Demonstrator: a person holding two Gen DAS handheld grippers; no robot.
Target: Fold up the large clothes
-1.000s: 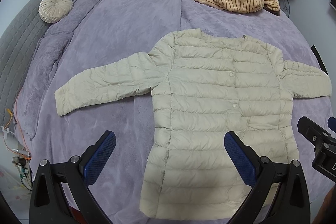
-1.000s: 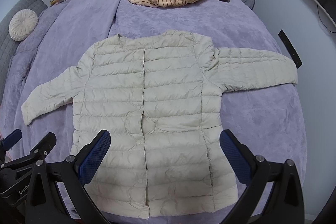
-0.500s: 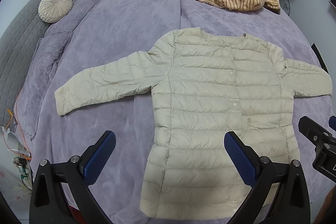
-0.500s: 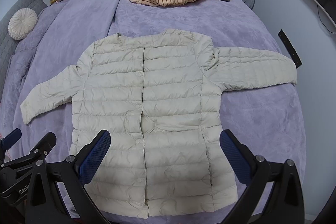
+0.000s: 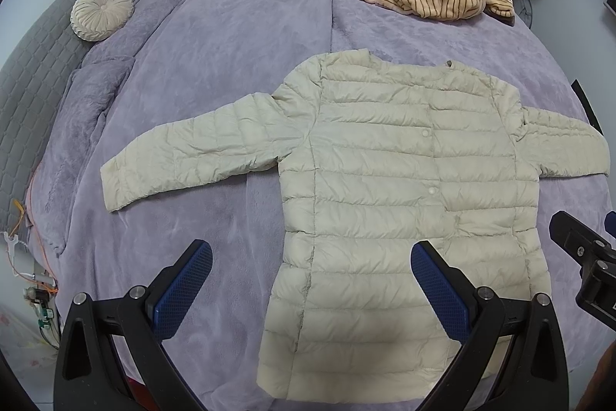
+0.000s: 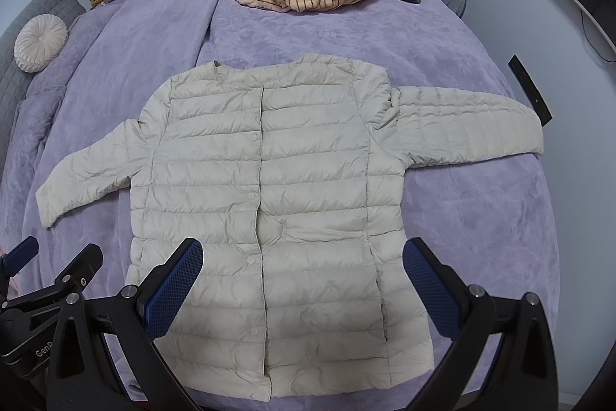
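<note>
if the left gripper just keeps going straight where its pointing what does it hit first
Most likely the cream puffer jacket, near its left side seam and sleeve, lying flat on the purple bedspread. The open left gripper holds nothing; depth is uncertain.

Both wrist views high above the bed's foot, sharing the jacket [image 5: 404, 203].

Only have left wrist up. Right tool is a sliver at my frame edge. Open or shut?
Observer: Open. Right tool has its pads spread wide above the jacket hem, gripping nothing.
Operator: Sleeve on that side runs off my frame. Straight?
Observer: Yes, the right sleeve lies flat and straight out, cuff resting on the blanket.
Operator: Lower placket is hidden for me.
Observer: Closed down to the hem; two more snaps show there.
</note>
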